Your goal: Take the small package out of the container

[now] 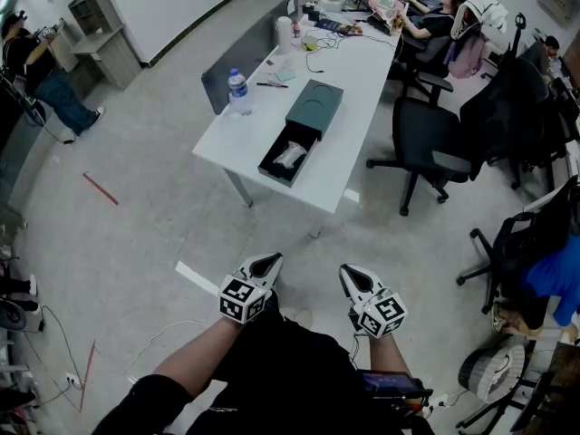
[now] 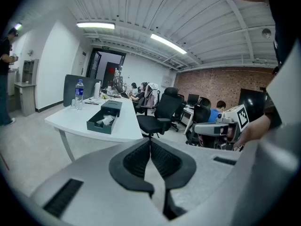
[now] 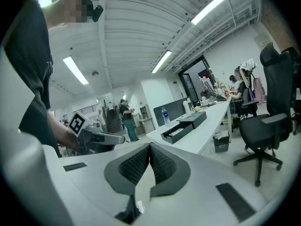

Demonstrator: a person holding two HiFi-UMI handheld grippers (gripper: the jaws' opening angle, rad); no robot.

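A dark green open container (image 1: 290, 155) lies on the white table (image 1: 331, 179), with a small pale package (image 1: 290, 155) inside it; its lid (image 1: 315, 107) rests just behind. The same container (image 2: 102, 121) with the package (image 2: 105, 120) shows far off in the left gripper view, and the container (image 3: 178, 131) shows in the right gripper view too. Both grippers hang low near the person's legs, well short of the table. My left gripper (image 1: 269, 264) is shut with nothing in it, and my right gripper (image 1: 350, 275) is shut and empty too.
A water bottle (image 1: 238, 91) stands at the table's left edge. Black office chairs (image 1: 426, 143) crowd the right side. People sit at the table's far end and one person (image 1: 36, 66) stands at far left. Cables lie on the floor at lower left.
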